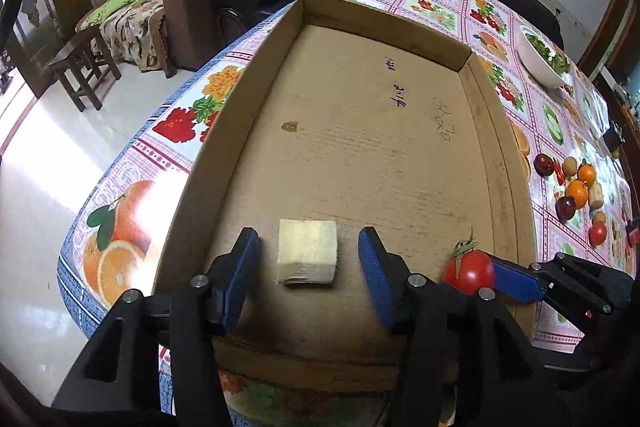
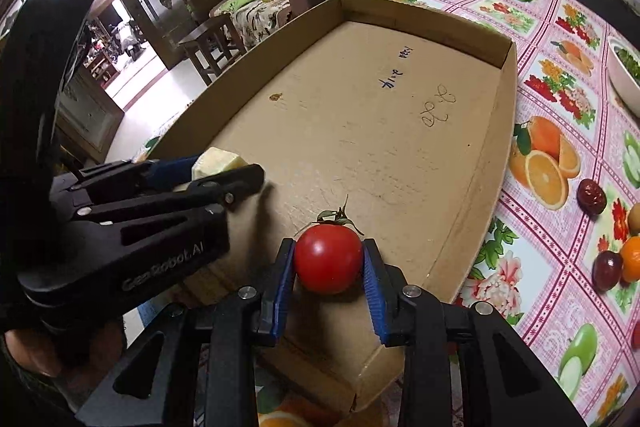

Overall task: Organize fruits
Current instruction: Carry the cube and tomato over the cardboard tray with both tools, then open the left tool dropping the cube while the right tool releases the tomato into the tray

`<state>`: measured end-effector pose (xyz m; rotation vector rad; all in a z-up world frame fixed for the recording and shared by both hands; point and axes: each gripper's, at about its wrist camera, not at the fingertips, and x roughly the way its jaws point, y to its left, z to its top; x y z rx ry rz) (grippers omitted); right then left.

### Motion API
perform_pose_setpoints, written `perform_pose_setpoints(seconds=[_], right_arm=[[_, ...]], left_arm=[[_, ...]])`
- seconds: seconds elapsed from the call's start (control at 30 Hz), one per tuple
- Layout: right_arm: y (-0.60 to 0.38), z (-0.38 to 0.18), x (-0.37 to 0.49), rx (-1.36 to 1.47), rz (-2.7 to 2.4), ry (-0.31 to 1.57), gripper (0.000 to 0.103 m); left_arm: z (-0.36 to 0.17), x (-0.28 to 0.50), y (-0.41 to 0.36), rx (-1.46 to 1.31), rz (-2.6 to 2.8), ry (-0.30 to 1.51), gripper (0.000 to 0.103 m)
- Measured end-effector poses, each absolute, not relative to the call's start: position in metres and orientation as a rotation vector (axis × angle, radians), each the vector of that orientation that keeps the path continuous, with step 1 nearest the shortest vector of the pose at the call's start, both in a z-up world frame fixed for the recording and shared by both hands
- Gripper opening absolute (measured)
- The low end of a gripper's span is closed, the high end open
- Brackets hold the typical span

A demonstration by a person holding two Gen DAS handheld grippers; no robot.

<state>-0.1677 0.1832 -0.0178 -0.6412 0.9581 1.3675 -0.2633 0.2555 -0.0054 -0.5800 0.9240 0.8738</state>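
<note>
A shallow cardboard box (image 1: 496,155) lies on the fruit-print tablecloth; it also shows in the right wrist view (image 2: 492,163). A pale yellow cube-shaped piece (image 1: 307,255) rests on the box floor near its front edge. My left gripper (image 1: 308,247) is open, with one finger on each side of the cube and gaps between. In the right wrist view the cube (image 2: 218,161) is partly hidden behind the left gripper (image 2: 224,169). My right gripper (image 2: 329,259) is shut on a red tomato (image 2: 328,257) just above the box floor. The tomato (image 1: 470,269) and right gripper (image 1: 486,269) also show in the left wrist view.
A pile of loose fruits (image 1: 576,187) lies on the tablecloth right of the box: oranges, dark red fruits and pale pieces; some show in the right wrist view (image 2: 608,267). A white bowl of greens (image 1: 544,61) stands at the far right. Sofas and a wooden stool stand beyond the table.
</note>
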Motion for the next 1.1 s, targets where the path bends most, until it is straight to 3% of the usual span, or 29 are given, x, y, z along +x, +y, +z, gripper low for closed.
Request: perform_pose_setpoints(seconds=[0.1, 0.17, 0.23, 1.1], right_arm=[[0.180, -0.015, -0.167, -0.644, 1.365, 0.946, 0.036], [0.178, -0.011, -0.168, -0.640, 1.366, 0.930, 0.055], [0.173, -0.006, -0.168, -0.631, 1.364, 0.902, 0.064], [0.040, 0.034, -0.084, -0.346, 1.146, 0.892, 0.063]], left_arm=[[-0.005, -0.266, 0.256, -0.591, 0.876, 0.929, 0.051], [-0.004, -0.267, 0.255, -0.594, 0.879, 0.928, 0.051], [-0.002, -0.269, 0.255, -0.602, 0.884, 0.921, 0.051], [0.033, -0.229, 0.195, -0.469, 0.832, 0.897, 0.051]])
